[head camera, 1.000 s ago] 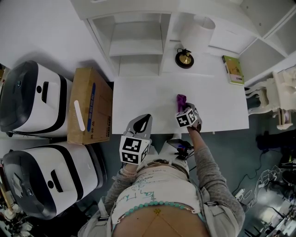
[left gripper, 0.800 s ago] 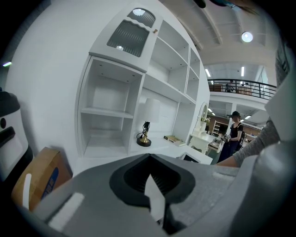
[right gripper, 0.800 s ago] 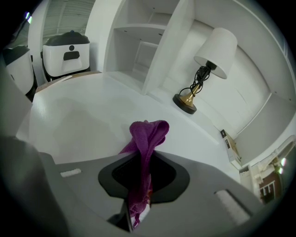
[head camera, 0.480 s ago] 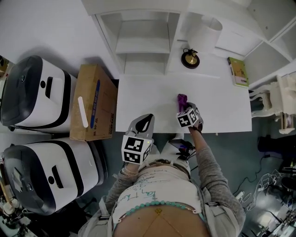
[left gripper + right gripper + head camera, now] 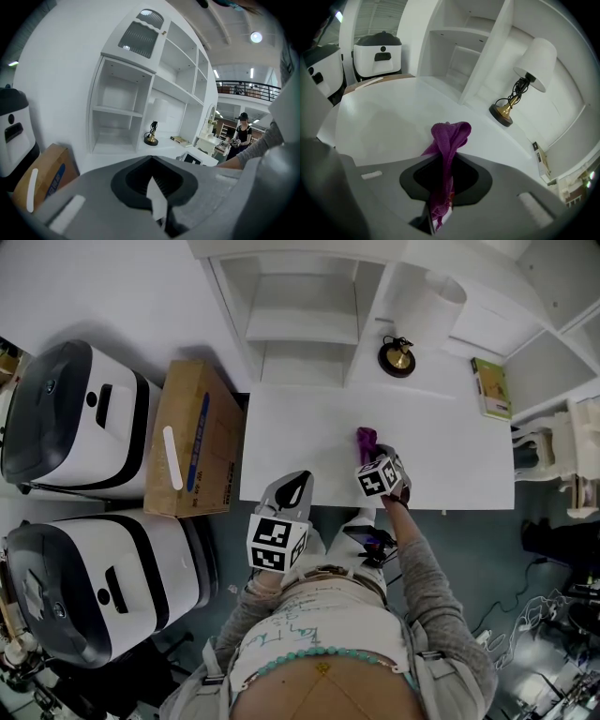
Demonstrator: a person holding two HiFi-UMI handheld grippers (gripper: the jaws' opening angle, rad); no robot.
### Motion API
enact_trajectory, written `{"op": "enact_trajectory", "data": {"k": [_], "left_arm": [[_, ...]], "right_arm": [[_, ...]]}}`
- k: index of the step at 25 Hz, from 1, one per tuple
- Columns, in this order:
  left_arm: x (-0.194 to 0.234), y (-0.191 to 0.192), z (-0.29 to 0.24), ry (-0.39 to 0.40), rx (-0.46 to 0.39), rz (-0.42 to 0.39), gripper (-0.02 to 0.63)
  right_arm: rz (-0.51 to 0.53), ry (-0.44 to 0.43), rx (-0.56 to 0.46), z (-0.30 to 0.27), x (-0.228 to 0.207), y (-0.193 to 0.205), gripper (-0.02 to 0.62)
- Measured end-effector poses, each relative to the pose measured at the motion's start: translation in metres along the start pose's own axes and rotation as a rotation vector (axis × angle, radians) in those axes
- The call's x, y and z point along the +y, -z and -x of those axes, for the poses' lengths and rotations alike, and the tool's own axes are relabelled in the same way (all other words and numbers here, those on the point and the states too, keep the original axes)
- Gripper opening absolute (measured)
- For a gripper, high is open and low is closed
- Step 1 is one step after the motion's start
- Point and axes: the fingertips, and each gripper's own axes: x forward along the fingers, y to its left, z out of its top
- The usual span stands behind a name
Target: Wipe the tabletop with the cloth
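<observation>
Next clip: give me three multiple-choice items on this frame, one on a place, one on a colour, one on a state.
1. Where does the lamp stand?
A) on the cardboard box
B) on the white surface beside the open shelves
C) on the floor

2. What colour is the cloth?
A) green
B) yellow
C) purple

3. How are the right tongs?
A) shut on the cloth
B) open and empty
C) shut on a book

Answers: 1 B, its round base sits on the white top next to the shelves. 2 C, it reads purple in the head view and the right gripper view. 3 A, the cloth runs pinched between their jaws.
</observation>
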Motion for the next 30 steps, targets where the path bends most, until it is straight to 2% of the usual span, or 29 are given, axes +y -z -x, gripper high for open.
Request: {"op": "enact_trajectory", "data": {"k": [30], "left_arm": [[0.025, 0.023, 0.020, -0.054, 0.026, 0.061, 0.002]], "right_arm": [[0.105, -0.082, -0.072, -0.003, 0.064, -0.051, 0.069]]}}
